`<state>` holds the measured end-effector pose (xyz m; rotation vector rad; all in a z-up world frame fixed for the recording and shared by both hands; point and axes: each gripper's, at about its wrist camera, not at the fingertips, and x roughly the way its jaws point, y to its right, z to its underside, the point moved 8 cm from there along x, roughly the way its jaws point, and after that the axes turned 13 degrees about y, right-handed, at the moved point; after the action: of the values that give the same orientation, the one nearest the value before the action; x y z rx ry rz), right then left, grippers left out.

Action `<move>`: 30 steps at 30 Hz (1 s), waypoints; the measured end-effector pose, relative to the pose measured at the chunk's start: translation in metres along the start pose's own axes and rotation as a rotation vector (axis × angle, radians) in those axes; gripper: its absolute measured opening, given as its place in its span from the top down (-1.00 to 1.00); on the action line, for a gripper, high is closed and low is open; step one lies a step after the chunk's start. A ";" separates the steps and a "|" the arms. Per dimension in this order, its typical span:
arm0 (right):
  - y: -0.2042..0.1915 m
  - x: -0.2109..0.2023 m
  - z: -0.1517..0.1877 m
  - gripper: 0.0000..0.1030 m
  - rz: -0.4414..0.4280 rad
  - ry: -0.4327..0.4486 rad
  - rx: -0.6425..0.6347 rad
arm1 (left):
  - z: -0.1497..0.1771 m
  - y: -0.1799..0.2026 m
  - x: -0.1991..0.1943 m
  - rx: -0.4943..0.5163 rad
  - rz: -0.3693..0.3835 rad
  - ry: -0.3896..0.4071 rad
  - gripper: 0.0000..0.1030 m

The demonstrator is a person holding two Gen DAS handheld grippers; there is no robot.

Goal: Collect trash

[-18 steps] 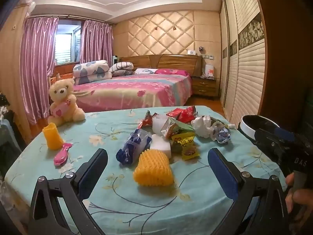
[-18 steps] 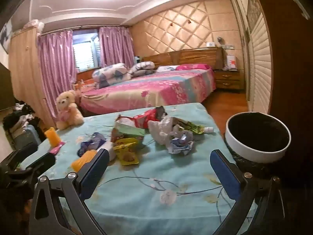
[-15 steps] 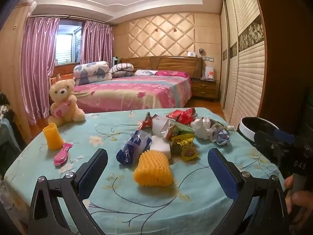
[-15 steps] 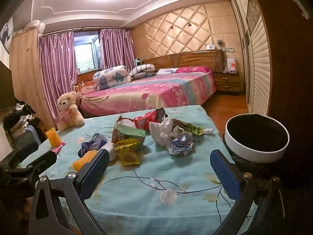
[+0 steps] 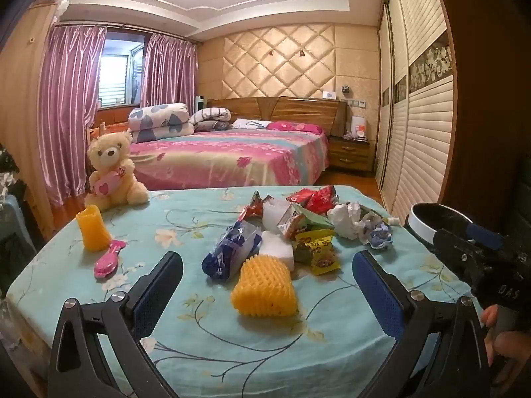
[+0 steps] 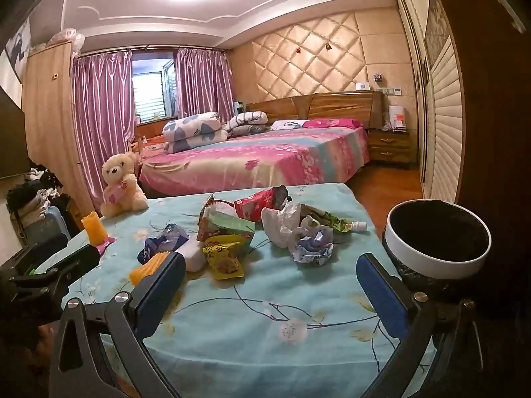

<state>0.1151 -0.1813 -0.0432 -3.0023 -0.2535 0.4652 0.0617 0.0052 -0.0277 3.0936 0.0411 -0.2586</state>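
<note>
Both grippers are wide open and hold nothing. Left gripper (image 5: 267,282) has its two blue pads far apart, low over the near part of the table (image 5: 332,341). Between them, a bit farther on, lies a yellow foam net (image 5: 264,287). It is not touched yet. Right gripper (image 6: 270,278) is spread wide too, with only the blue flowered cloth between its pads.

Past the grippers sits the trash, all in one heap in the middle of the table. Next to the yellow net are a white foam block (image 5: 277,247) and a blue plastic wrapper (image 5: 230,252). Behind them is a yellow snack bag (image 6: 224,255), then a green packet (image 6: 225,224) and a red packet (image 6: 257,200). On the right side are a crumpled white tissue (image 6: 280,224) and a crumpled blue and white wrapper (image 6: 312,245).

A trash bin (image 6: 438,267) with a white rim stands just beside the right edge of the table. It looks dark inside, and I cannot see any trash in it.

Far to the left are a teddy bear (image 5: 111,170), an orange cup (image 5: 93,229) and a pink toy brush (image 5: 108,262). These look like toys, not trash, so I think they remain.

So I think the job is just at its start. Nothing is picked up. Every piece of trash is on the table and needs to go into the bin.
</note>
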 end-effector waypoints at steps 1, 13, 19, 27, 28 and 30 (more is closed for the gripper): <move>-0.002 0.002 0.001 -1.00 -0.002 -0.001 -0.001 | 0.001 -0.001 0.001 -0.001 0.000 0.000 -0.98; -0.002 0.002 0.000 -1.00 -0.003 -0.007 -0.001 | 0.001 0.000 0.001 0.003 0.003 -0.001 -0.98; -0.002 0.002 -0.001 -1.00 0.000 -0.010 0.000 | 0.002 0.000 0.002 0.004 0.003 -0.002 -0.98; -0.002 0.002 -0.001 -1.00 0.000 -0.011 0.000 | 0.002 0.000 0.002 0.005 0.003 -0.003 -0.98; -0.002 0.002 0.000 -1.00 -0.001 -0.011 0.001 | 0.002 0.001 0.002 0.004 0.004 -0.003 -0.98; -0.002 0.002 -0.001 -1.00 -0.002 -0.010 0.002 | 0.002 0.001 0.002 0.006 0.004 -0.003 -0.98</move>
<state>0.1167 -0.1788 -0.0426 -2.9987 -0.2563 0.4799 0.0639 0.0043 -0.0299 3.0986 0.0346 -0.2639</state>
